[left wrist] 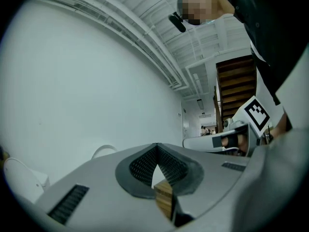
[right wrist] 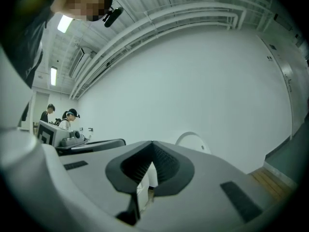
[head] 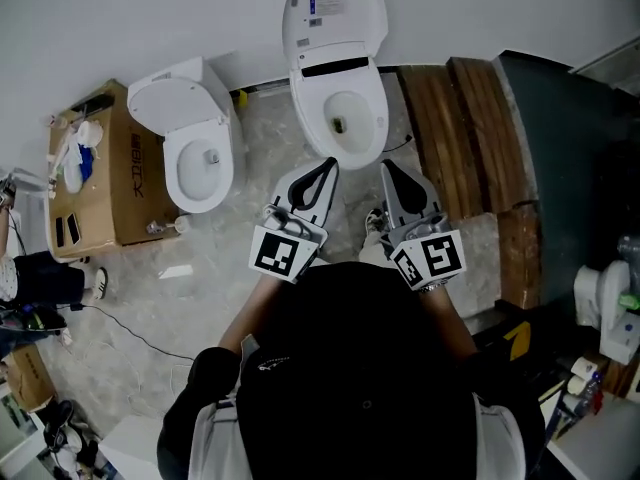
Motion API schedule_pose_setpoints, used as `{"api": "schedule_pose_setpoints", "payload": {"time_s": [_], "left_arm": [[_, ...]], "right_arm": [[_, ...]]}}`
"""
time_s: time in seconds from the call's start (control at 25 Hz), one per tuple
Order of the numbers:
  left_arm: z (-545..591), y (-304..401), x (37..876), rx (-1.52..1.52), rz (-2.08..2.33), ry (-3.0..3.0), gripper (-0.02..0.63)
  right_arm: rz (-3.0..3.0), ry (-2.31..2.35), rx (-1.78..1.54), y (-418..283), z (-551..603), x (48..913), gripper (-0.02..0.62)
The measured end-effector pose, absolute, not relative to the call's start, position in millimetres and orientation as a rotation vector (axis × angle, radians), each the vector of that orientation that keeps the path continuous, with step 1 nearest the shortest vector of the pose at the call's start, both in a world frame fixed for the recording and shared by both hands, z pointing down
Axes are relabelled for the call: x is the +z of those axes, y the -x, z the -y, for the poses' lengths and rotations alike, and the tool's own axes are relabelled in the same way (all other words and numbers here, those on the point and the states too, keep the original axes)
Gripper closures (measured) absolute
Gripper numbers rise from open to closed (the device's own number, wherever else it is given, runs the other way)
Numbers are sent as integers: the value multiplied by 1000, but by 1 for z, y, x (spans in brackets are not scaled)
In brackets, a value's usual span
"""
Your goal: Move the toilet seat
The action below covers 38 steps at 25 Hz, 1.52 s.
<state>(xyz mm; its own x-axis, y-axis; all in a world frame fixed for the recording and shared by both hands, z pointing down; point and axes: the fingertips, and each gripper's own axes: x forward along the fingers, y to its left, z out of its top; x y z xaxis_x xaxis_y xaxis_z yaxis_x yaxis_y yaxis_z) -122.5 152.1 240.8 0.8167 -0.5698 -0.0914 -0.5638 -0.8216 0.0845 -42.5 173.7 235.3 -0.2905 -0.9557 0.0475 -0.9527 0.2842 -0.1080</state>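
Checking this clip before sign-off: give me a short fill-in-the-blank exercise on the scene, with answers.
1. The left gripper and right gripper both have jaws ____ and hold nothing.
2. The head view shows ____ toilets: the front toilet and the left toilet.
3. The front toilet's lid stands ____, not down.
4. The box stands beside the ____ toilet.
Answers: shut; two; up; left.
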Motion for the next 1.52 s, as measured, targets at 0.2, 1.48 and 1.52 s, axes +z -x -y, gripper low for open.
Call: {"api": "schedule_pose_setpoints", "payload": {"time_s": [0.2, 1.48, 1.52], "left_arm": [[-124, 88, 242, -154, 1045, -2897, 597], [-52, -25, 321, -25, 1404, -2730, 597], [-47, -22, 327, -31, 1415, -2711, 597]], "right_arm": [[-2575, 1746, -183, 6, -136, 235, 583], [-2831, 1424, -332, -101, -49, 333, 583], [-2837, 1428, -331, -99, -44, 339, 583]]}}
